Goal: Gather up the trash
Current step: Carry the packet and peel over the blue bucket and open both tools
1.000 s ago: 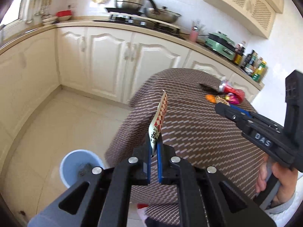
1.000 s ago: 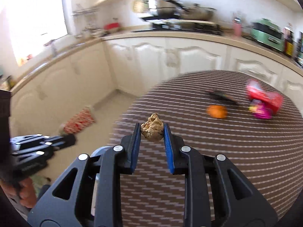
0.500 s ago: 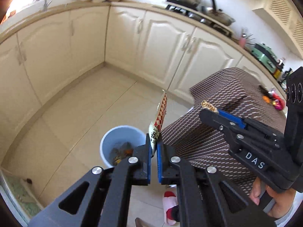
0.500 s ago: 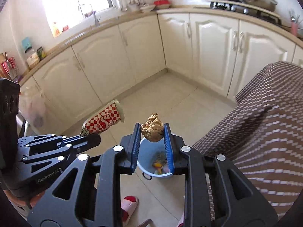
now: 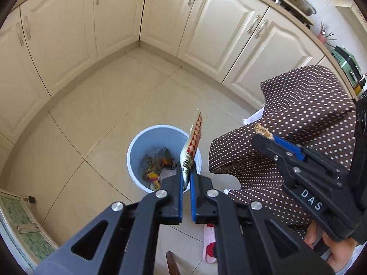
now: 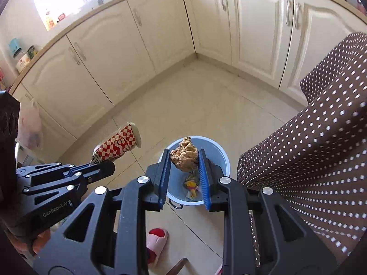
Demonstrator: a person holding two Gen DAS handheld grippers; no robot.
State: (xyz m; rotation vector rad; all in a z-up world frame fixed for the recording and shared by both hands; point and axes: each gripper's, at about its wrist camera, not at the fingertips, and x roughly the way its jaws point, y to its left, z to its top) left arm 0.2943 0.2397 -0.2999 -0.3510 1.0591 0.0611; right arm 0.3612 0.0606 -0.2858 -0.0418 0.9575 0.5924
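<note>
**Inspector:** Status of both tools relative to the round pale-blue plastic bin (image 5: 164, 158) on the tiled floor?

**Assistant:** The left gripper (image 5: 186, 178) is clamped on a flat red-and-white checked snack wrapper (image 5: 193, 145), which stands upright out of its tips. In the left wrist view the wrapper lines up with the bin's near rim. The right gripper (image 6: 184, 167) is clamped on a crumpled brown lump of food scrap (image 6: 184, 154), which in the right wrist view sits over the bin's opening. The bin already holds mixed scraps.

**Inspector:** Step in hand?

**Assistant:** Judged as the drop: both pieces carried to the bin, neither released.

**Inspector:** How should it be done well?

**Assistant:** Centre each load over the bin's opening before letting go. The wrapper is light and flat; it is likely to flutter, so it should be lowered close to the rim first. The lump should fall straight. Keep both tools clear of the brown white-dotted tablecloth (image 6: 316, 142) hanging just beside the bin.

**Inspector:** Risk?

**Assistant:** The wrapper may cling to a pad or land on the floor beside the bin.
</note>
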